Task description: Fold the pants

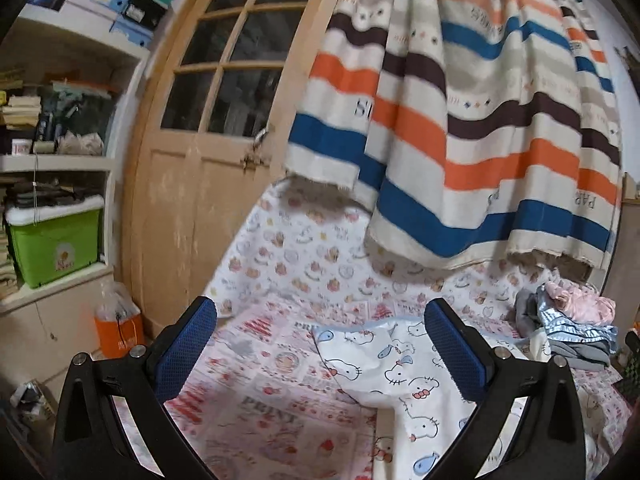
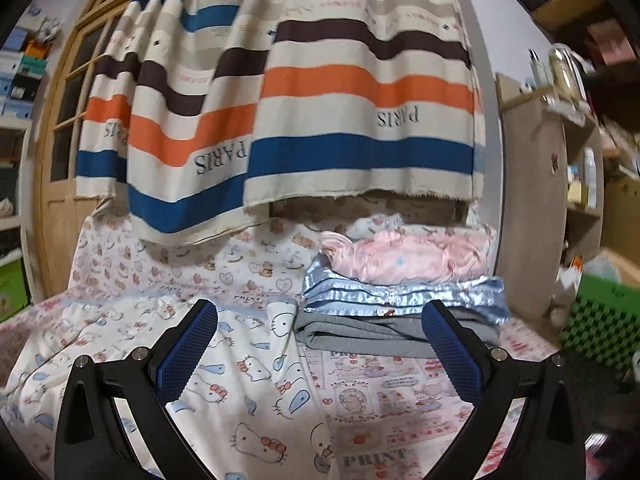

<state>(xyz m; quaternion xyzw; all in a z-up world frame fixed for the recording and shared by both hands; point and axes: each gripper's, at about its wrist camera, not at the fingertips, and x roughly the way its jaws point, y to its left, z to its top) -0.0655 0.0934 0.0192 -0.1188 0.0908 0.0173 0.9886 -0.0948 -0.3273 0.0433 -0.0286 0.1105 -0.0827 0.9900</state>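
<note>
white cat-print pants (image 2: pixel 224 364) lie rumpled on bedsheet (image 2: pixel 400 400).

Your left wrist camera looks low and forward between its own blue fingers (image 1: pixel 188 344), close over the bed sheet (image 1: pixel 256 384), facing the wooden door (image 1: pixel 208 128) and shelves at its left. Your right wrist camera sits just as near, aimed further right at the stack of folded clothes (image 2: pixel 400 292). Both share the striped curtain (image 2: pixel 360 120), the cat-print pants (image 2: pixel 248 380) and that stack.
</note>
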